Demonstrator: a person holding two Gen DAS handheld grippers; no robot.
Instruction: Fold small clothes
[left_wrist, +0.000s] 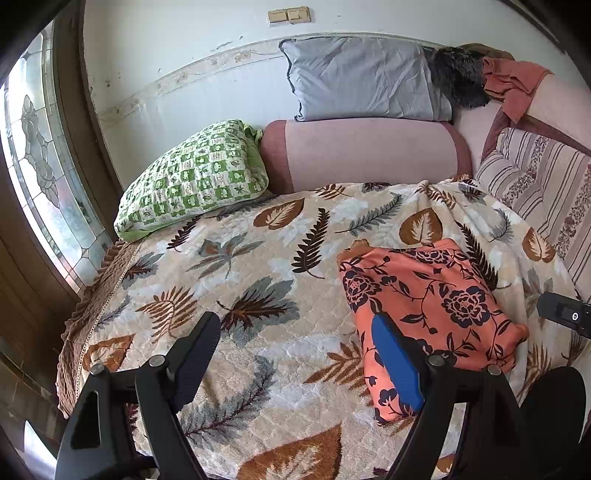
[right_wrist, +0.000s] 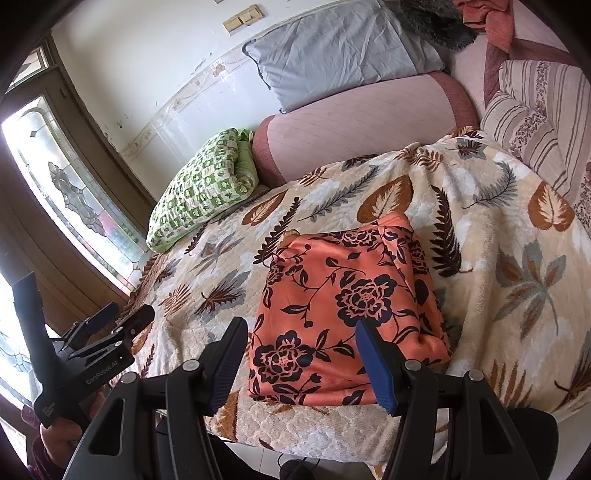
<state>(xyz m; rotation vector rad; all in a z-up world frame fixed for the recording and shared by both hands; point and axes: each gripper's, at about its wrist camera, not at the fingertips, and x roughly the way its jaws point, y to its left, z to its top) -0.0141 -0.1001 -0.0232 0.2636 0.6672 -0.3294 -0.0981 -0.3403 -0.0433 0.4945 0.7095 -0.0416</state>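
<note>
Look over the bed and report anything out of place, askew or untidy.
The orange floral garment lies folded flat on the leaf blanket; nothing odd there. By the wall, a rust-red cloth and a dark fuzzy item lie crumpled in a heap, unfolded, beside the grey pillow.

Ahead of the right gripper (right_wrist: 301, 332), the folded orange floral garment (right_wrist: 347, 314) is looking like smooth, slightly sheeny thin cloth, lying on a plush, matt, quilt-textured leaf-print blanket (right_wrist: 517, 258). Both grippers are showing matt black plastic bodies, ribbed pads and dull metal pins; left gripper (left_wrist: 295, 332) too. Further ahead: the green checked pillow (left_wrist: 195, 177) is looking like crinkled cotton, the grey pillow (left_wrist: 362, 77) like creased smooth fabric.
</note>
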